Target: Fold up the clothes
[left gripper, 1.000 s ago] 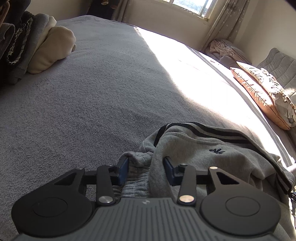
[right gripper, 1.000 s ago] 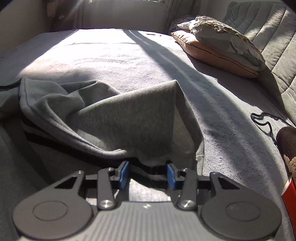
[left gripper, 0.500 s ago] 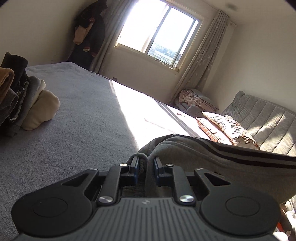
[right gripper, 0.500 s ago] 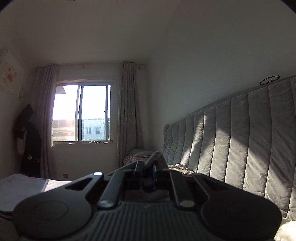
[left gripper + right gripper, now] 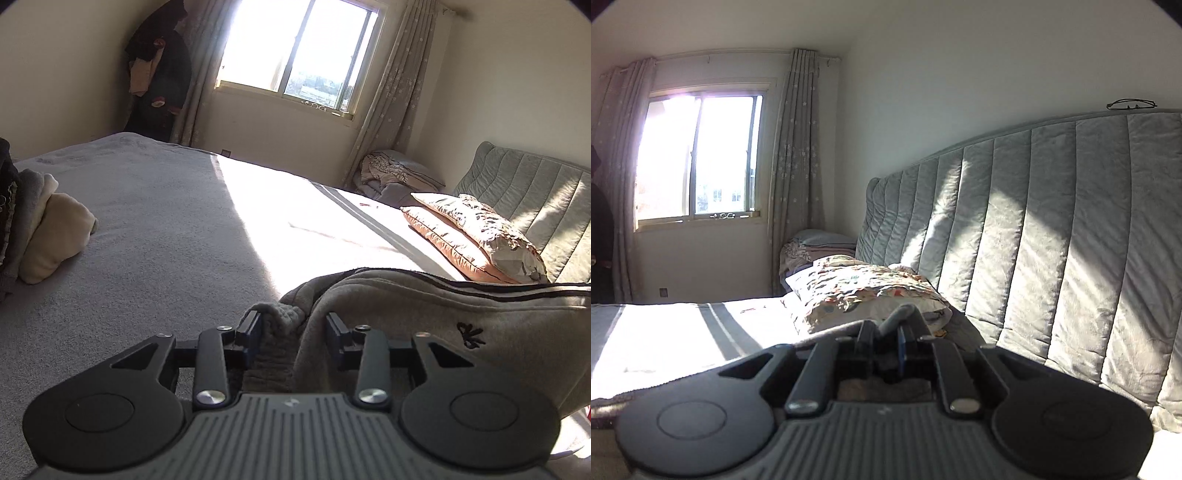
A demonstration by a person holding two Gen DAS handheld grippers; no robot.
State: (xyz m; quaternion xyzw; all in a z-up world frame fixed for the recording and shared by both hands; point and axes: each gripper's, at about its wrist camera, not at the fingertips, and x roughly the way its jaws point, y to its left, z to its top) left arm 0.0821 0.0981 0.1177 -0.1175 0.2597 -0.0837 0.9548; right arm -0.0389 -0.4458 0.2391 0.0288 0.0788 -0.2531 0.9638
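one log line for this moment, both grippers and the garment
left gripper: open, cuff between its fingers | right gripper: shut on grey garment | garment draped across bed

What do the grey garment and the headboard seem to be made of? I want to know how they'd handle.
Grey garment: looks like soft matte sweatshirt knit, with a ribbed cuff and dark stripes; probably cotton blend. Headboard: padded, channel-stitched fabric with a faint velvety sheen in the sun; likely velour.

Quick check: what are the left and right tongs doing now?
Left tongs: open, grey sweatpants lying between them.
Right tongs: shut on the sweatpants' fabric.
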